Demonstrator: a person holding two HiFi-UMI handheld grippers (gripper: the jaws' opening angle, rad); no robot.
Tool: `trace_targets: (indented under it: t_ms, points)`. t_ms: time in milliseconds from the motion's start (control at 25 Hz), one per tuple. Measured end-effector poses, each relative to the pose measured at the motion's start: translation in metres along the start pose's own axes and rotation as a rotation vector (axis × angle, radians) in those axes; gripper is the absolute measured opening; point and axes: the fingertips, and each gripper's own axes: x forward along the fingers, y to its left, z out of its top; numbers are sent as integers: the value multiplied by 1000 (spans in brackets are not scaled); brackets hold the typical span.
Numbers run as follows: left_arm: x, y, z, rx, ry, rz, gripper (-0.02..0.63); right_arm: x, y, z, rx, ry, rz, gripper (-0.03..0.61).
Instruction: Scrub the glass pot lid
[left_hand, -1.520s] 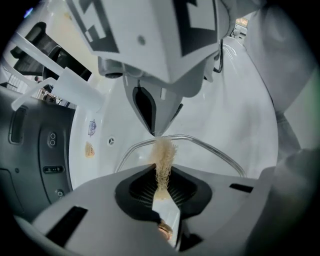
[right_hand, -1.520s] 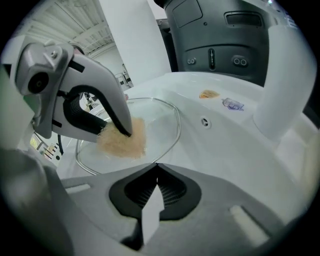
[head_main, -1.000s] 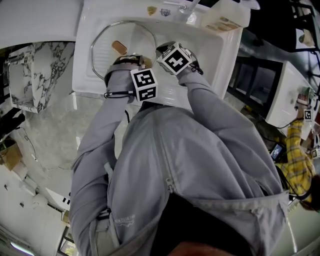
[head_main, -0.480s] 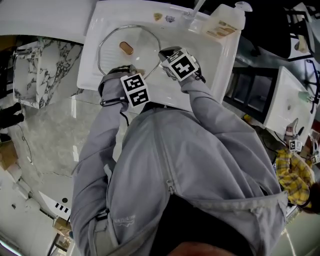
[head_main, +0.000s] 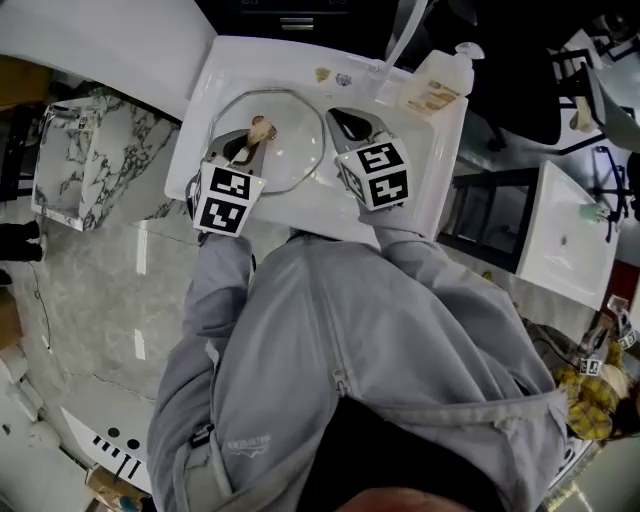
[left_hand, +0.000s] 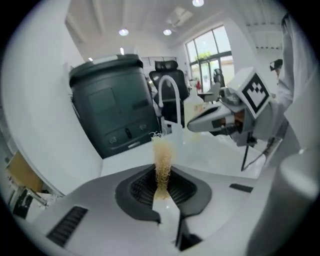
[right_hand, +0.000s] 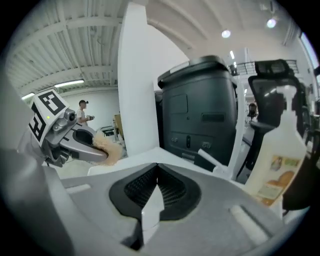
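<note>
My left gripper (left_hand: 162, 187) pinches tan fibrous scrubber (left_hand: 162, 157), tuft poking past jaws. My right gripper (right_hand: 156, 186) pressed together, empty. Below both: glass pot lid (head_main: 290, 155) (lying flat in white sink (head_main: 440, 140)). Soap bottle (head_main: 436, 78) on far rim, beside faucet (head_main: 402, 35)

Site: mock kitchen inside open office or lab hall. Evidence: free-standing sink (head_main: 432, 190), faucet (left_hand: 176, 102), soap bottle (head_main: 435, 80), second sink unit (head_main: 565, 235), office chair (left_hand: 167, 67), tall windows (left_hand: 210, 55).
</note>
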Motion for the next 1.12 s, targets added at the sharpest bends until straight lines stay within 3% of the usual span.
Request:
trace_targets:
  t_ms: [320,480,600,1120]
  points:
    - [-69,34,75,-233,-476,216,34,-55,13,97,-75,-338,-133,5]
    - [-96,32,89,-250,-618,280,34,-71,27,111,-77,-406,-146,5]
    - [-103,28,93,-243,-658,287,34,-72,37,111,-103,-417,-146,5]
    - [-108,29,81,-230,-683,237,34,-69,61,109,-95,-424,-170,5]
